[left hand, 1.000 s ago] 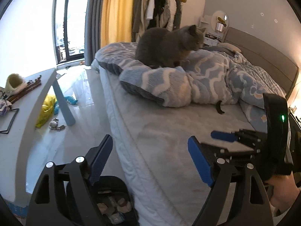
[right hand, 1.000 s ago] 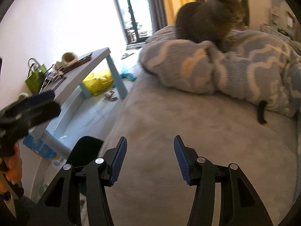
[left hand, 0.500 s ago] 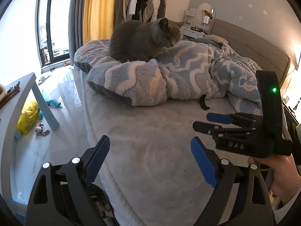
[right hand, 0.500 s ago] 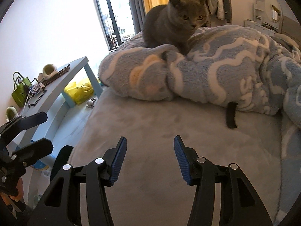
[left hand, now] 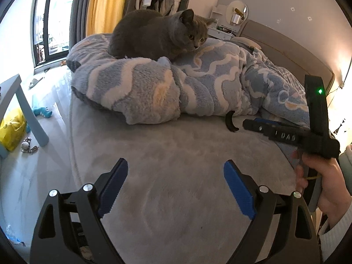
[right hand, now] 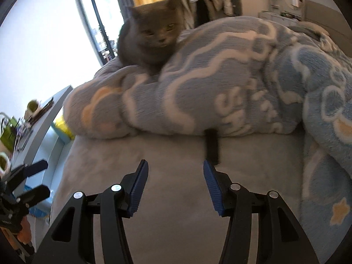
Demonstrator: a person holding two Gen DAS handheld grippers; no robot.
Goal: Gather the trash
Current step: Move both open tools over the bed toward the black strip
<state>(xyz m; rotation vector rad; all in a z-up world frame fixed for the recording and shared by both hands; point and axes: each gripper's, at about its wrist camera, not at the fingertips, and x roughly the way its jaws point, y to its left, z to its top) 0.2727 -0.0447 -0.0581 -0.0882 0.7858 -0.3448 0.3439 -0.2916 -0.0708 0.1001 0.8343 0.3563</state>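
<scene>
- Black curved strip point(right hand: 211, 146) lies on the grey bed point(right hand: 176, 165), just ahead of the right gripper point(right hand: 175, 186), poking from under the blue blanket point(right hand: 220, 88)
- Right gripper released, nothing between its 2 pads
- Left gripper point(left hand: 176, 189) released wide, empty above the bed
- Grey cat point(left hand: 158, 34) sits on the blanket beyond both

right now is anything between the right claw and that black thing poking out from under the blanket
Nothing visible. Between the right claw and the black thing there is only bare grey bed. The thing's far end is tucked under the blanket. The cat sits farther back, on top of it. Both claws are open and empty.
</scene>
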